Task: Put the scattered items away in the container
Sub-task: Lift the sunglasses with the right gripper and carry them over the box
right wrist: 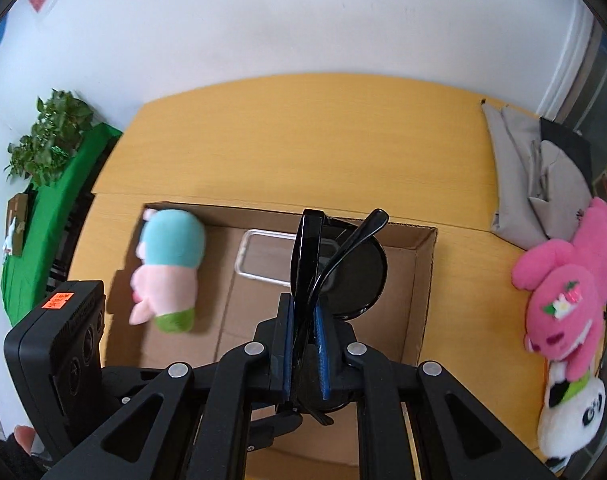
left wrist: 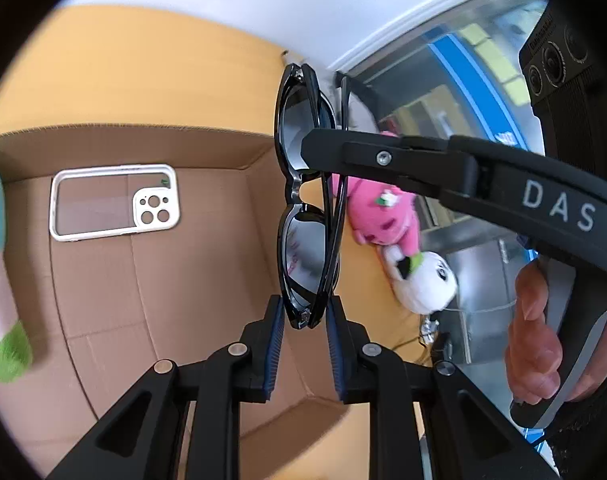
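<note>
Black folded sunglasses (left wrist: 303, 216) hang above the open cardboard box (left wrist: 151, 280). My right gripper (right wrist: 303, 320) is shut on them (right wrist: 335, 264); its finger reaches across the left wrist view and clamps the upper lens. My left gripper (left wrist: 305, 312) has its blue pads on either side of the sunglasses' lower end, with small gaps showing. In the box lie a white phone case (left wrist: 113, 202) and a teal and pink plush (right wrist: 167, 268).
A pink plush (right wrist: 563, 292) and a panda plush (right wrist: 571, 420) lie on the yellow table (right wrist: 303, 140) right of the box. Grey folded cloth (right wrist: 535, 184) lies at the far right. A green-covered stand with a plant (right wrist: 51, 136) is left.
</note>
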### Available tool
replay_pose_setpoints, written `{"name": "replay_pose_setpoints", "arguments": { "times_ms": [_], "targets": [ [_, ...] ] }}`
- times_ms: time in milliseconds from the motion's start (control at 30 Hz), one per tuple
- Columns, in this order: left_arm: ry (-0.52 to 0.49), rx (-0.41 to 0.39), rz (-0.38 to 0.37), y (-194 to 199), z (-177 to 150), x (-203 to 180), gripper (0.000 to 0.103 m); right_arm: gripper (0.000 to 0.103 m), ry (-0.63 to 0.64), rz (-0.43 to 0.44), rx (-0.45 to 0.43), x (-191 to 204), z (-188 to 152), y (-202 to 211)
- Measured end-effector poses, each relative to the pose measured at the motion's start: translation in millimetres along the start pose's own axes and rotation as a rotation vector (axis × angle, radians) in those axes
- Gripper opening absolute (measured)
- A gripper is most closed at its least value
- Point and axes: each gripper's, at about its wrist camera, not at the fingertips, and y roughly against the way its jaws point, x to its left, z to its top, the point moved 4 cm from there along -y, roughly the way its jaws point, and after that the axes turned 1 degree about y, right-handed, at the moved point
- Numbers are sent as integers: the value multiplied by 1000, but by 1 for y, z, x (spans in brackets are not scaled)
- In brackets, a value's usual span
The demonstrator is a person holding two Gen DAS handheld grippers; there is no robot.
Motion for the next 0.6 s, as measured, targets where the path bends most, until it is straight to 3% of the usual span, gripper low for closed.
{"name": "replay_pose_setpoints", "arguments": {
  "times_ms": [333, 600],
  "targets": [
    [136, 120, -8, -91, 2, 52, 20, 10, -59, -3, 130, -45, -6, -104],
    [179, 163, -8, -122, -3, 73, 20, 10, -97, -22, 173, -64, -15, -150]
  ]
}}
